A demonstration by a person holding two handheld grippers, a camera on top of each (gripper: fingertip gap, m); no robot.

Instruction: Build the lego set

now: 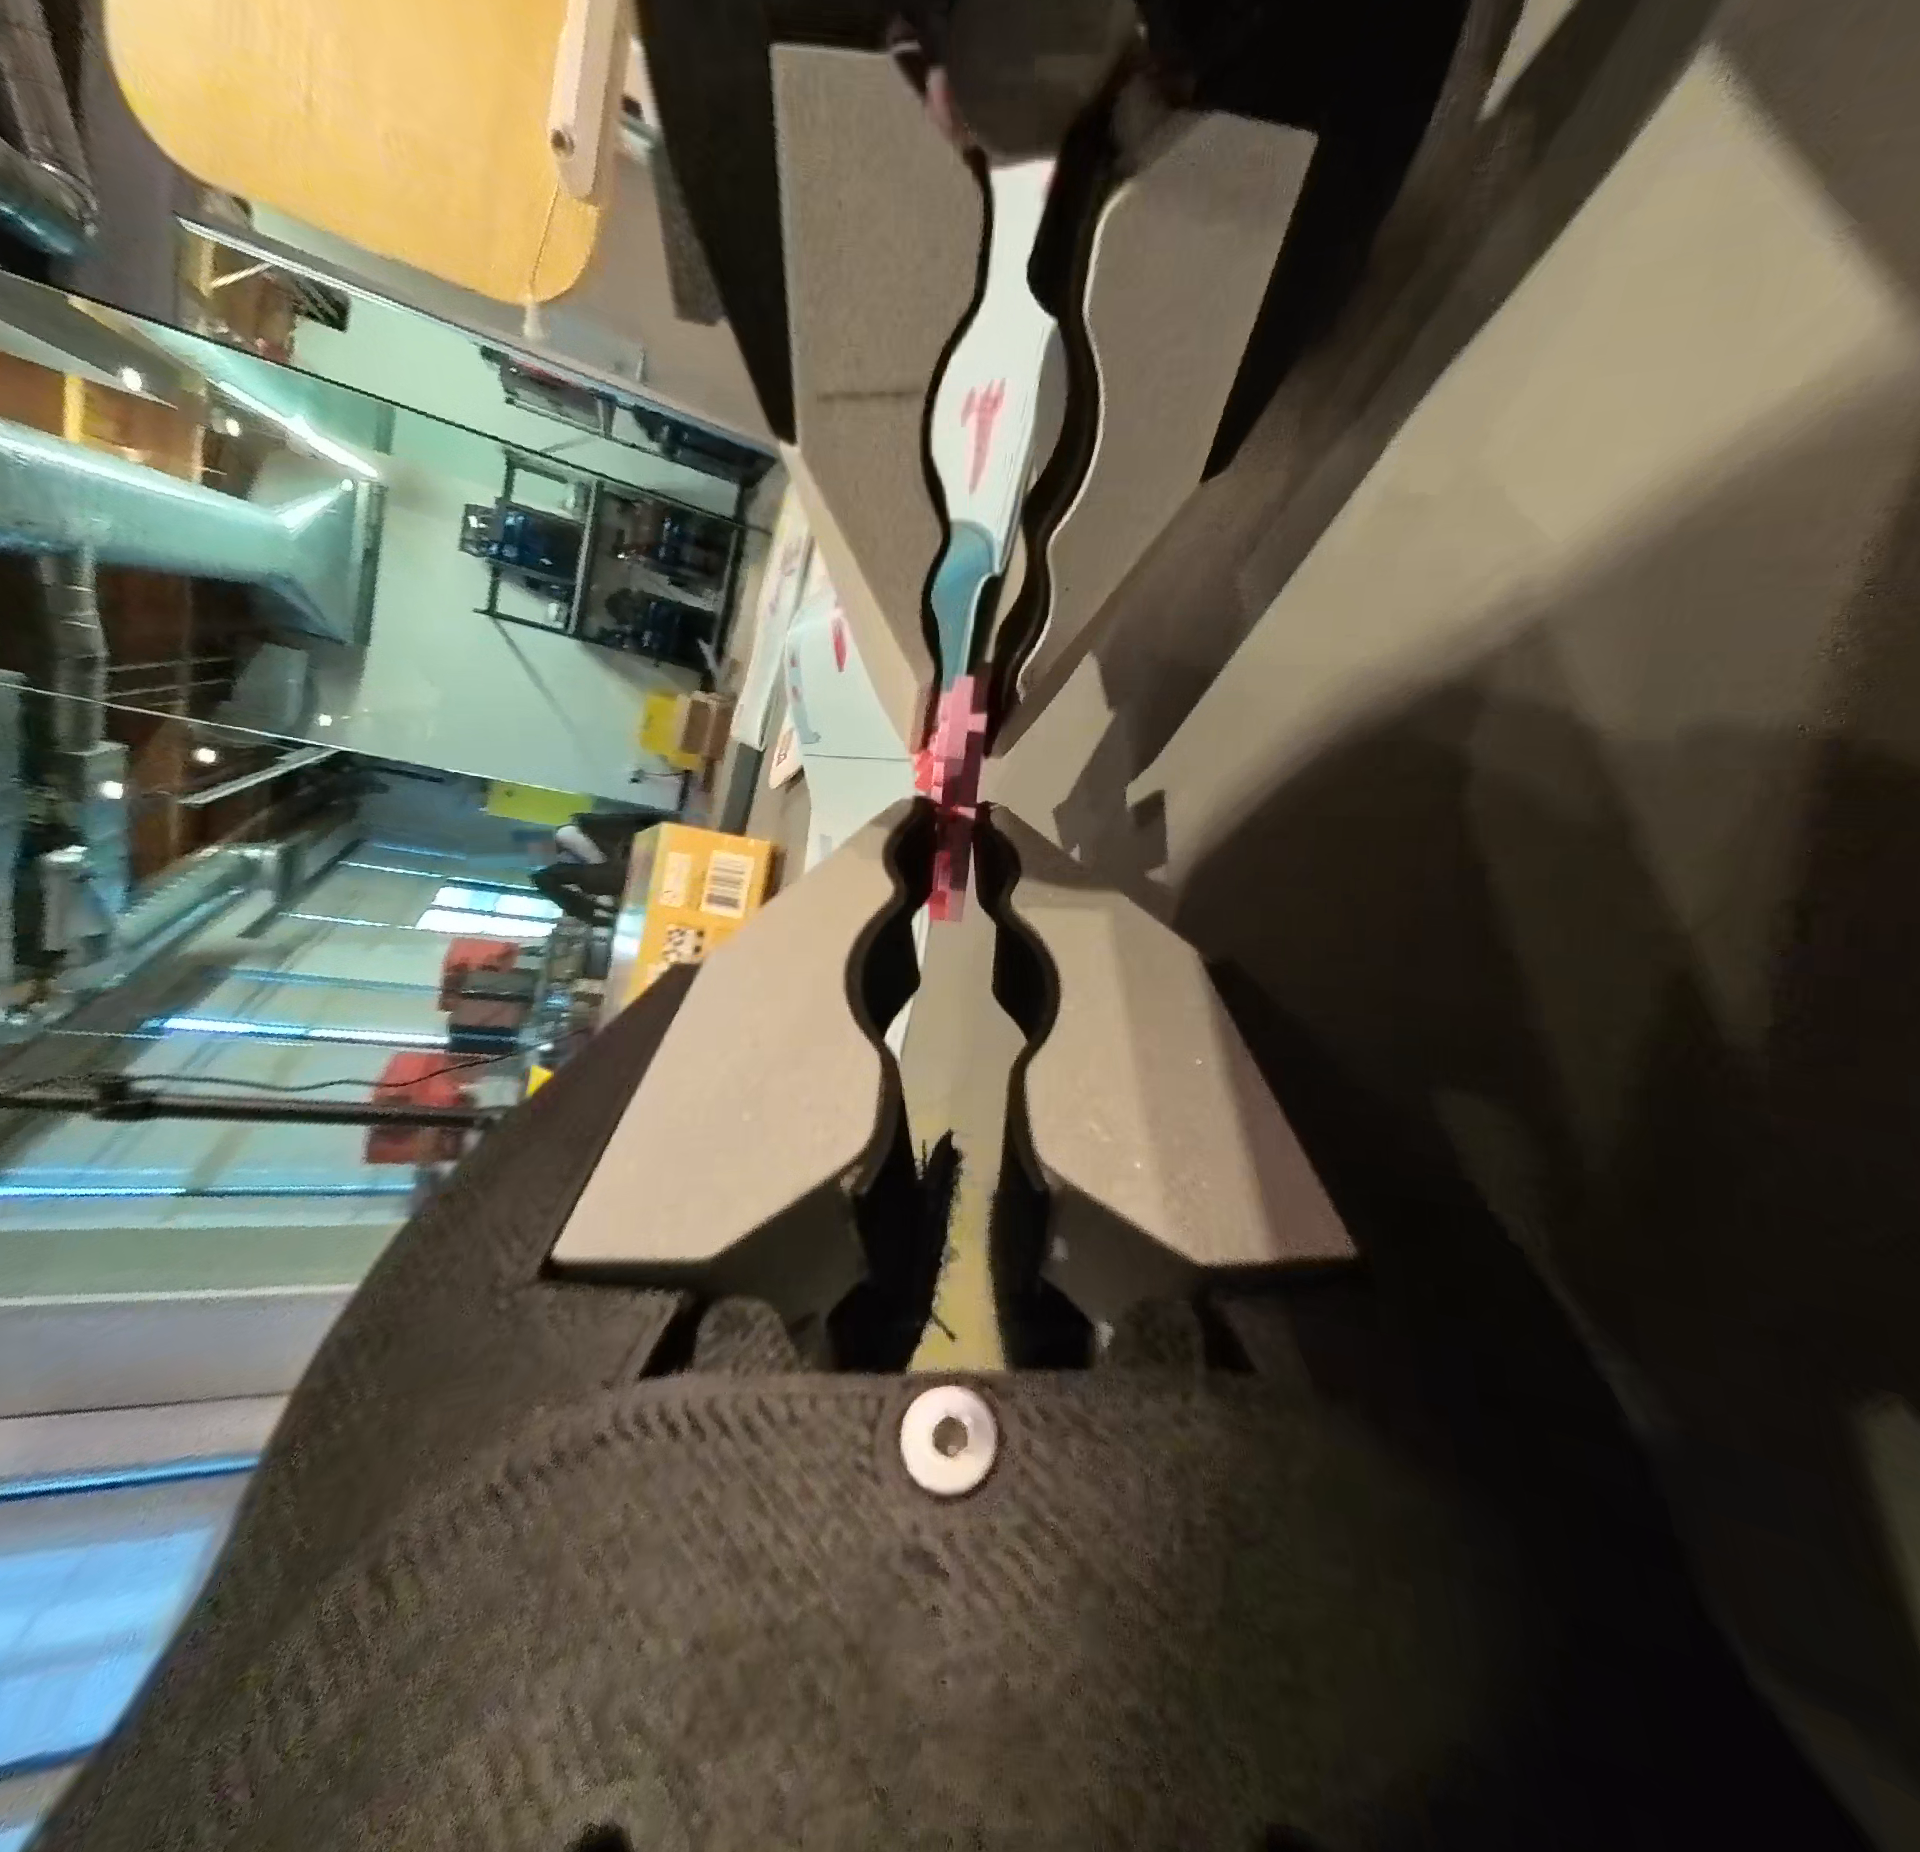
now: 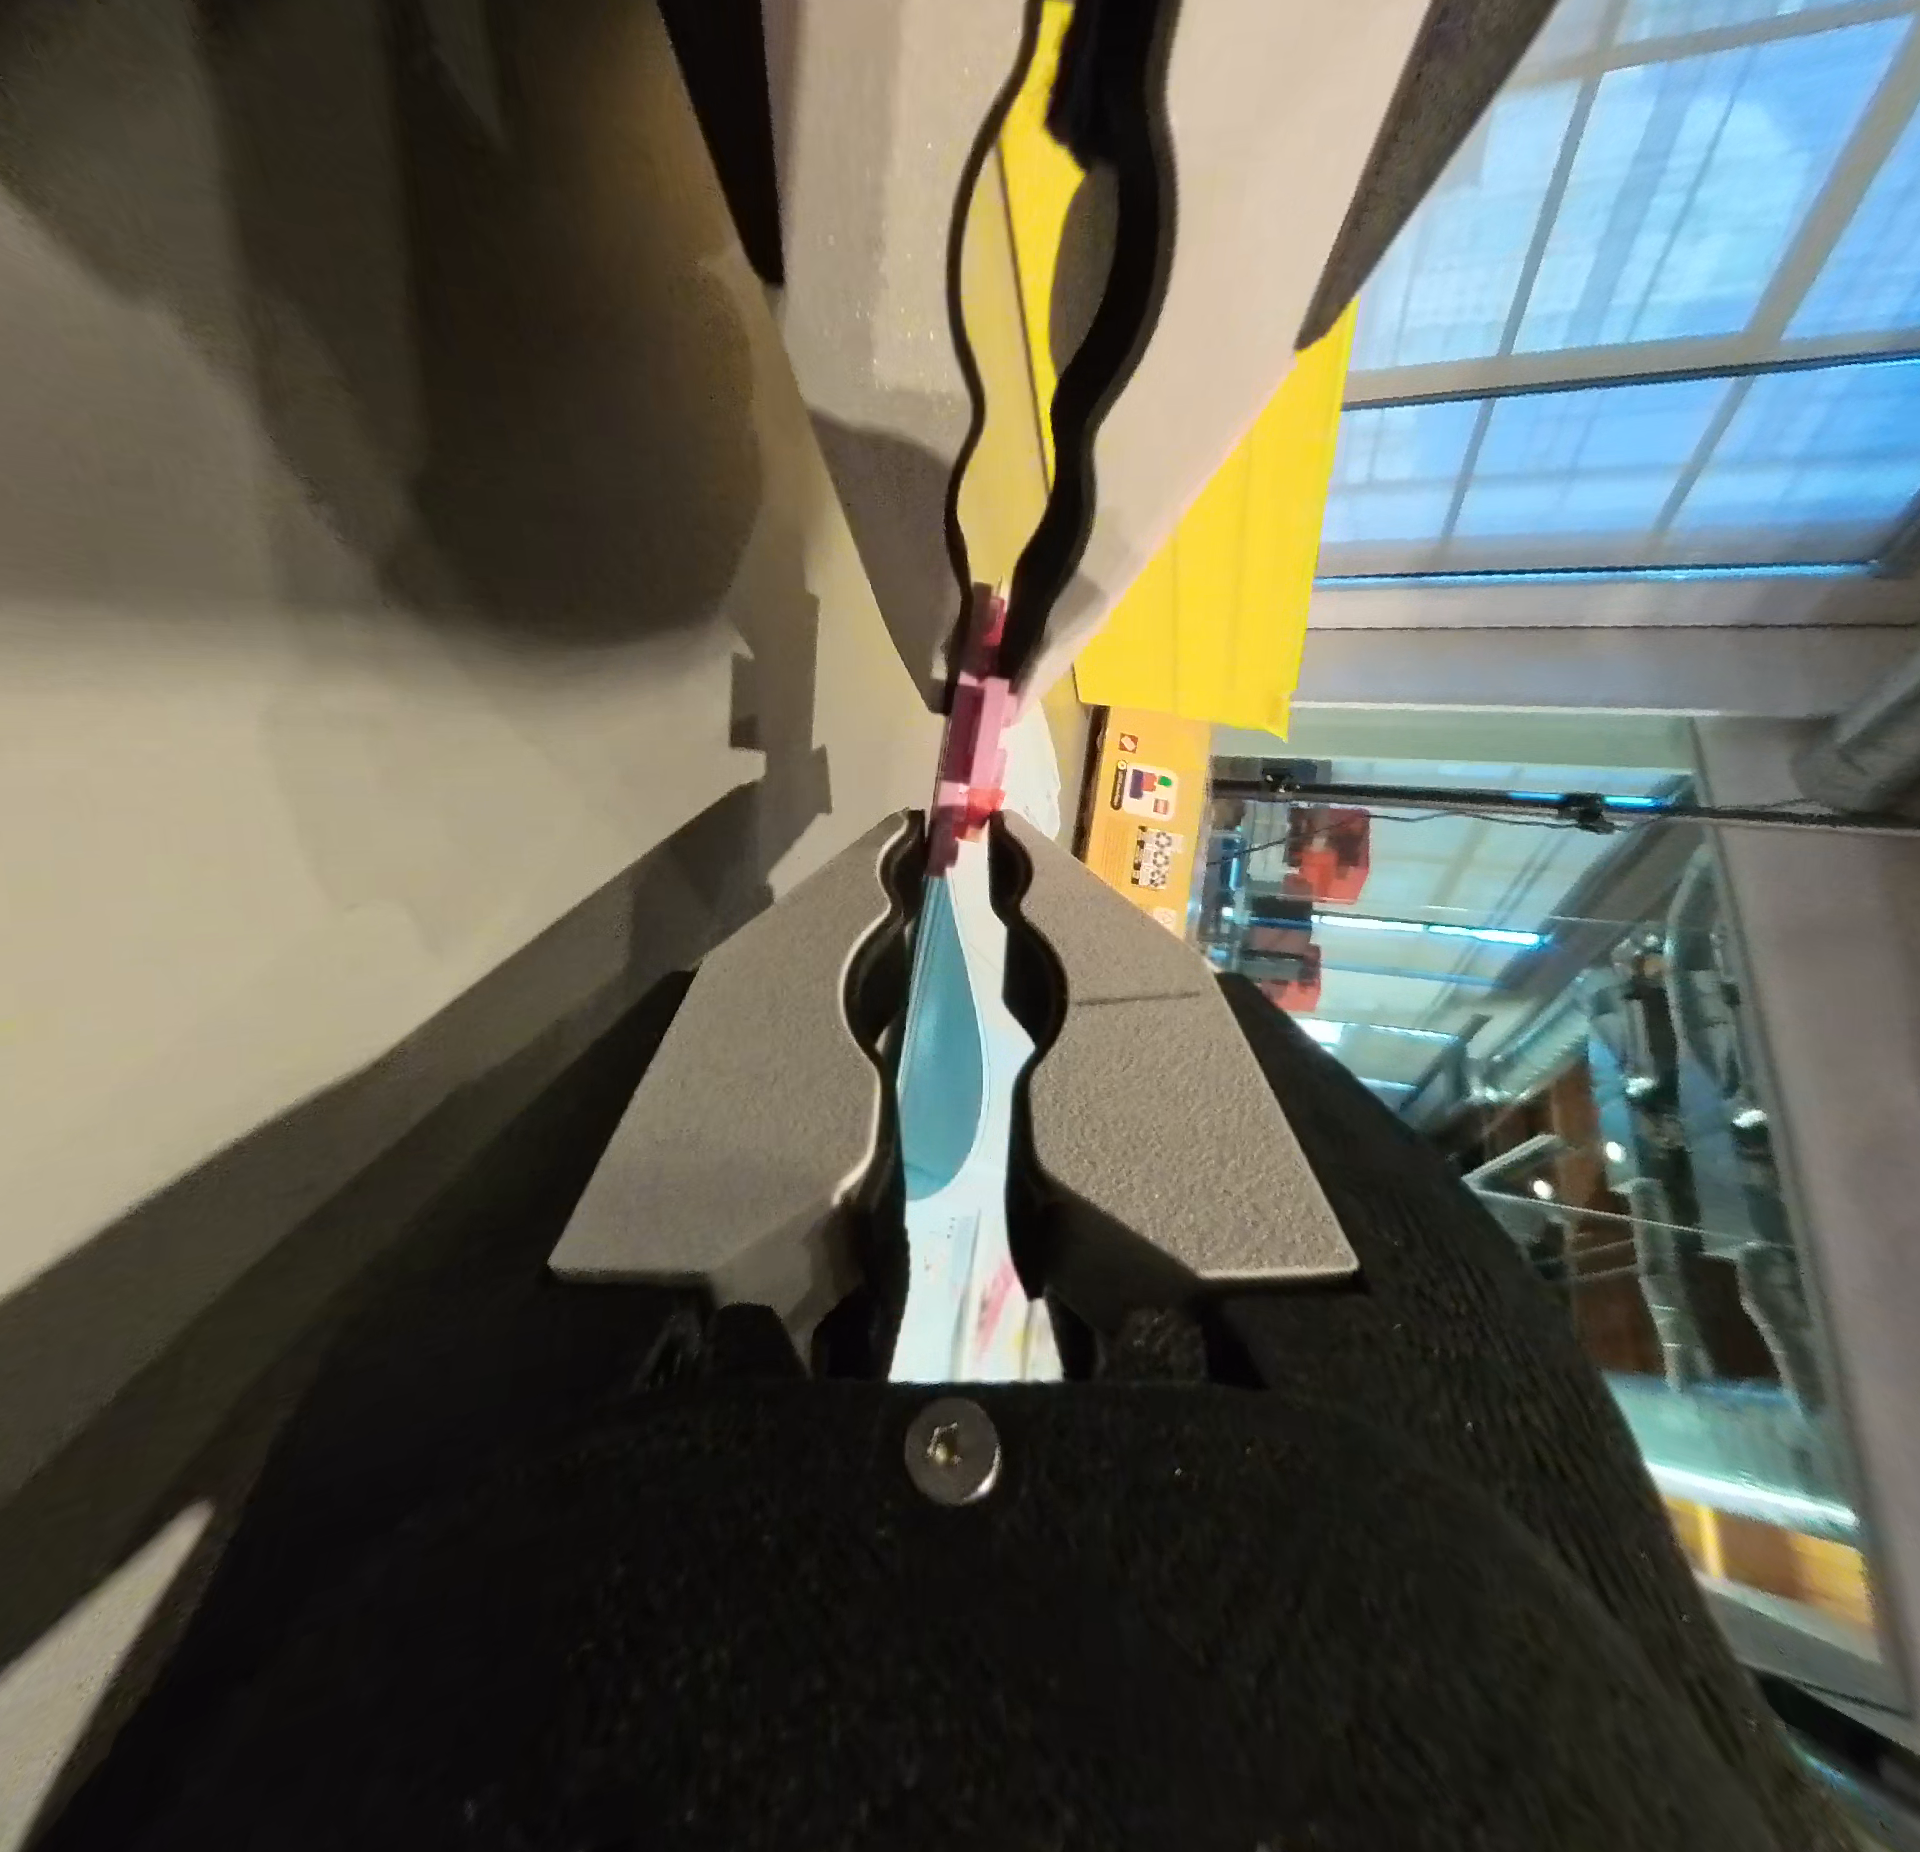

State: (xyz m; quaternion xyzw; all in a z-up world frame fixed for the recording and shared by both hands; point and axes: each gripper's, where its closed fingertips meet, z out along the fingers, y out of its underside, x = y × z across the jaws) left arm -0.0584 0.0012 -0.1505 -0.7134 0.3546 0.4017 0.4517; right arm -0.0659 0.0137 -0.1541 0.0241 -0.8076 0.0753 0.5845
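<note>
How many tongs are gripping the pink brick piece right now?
2. The left tongs pinch one end of the pink brick piece, and the right tongs pinch the opposite end, tip to tip. Part of the piece is hidden between the fingers.

Table: pale grey surface, running along the 3 o'clock side of the left wrist view.
Chair seat: rounded tan wooden panel at 11 o'clock in the left wrist view.
Glass railing: at 9 o'clock, with a metal duct behind it.
Red units: blurred, at 3 o'clock in the right wrist view, beside a black pole.
Windows: large blue-lit panes with pale frames at 2 o'clock.
</note>
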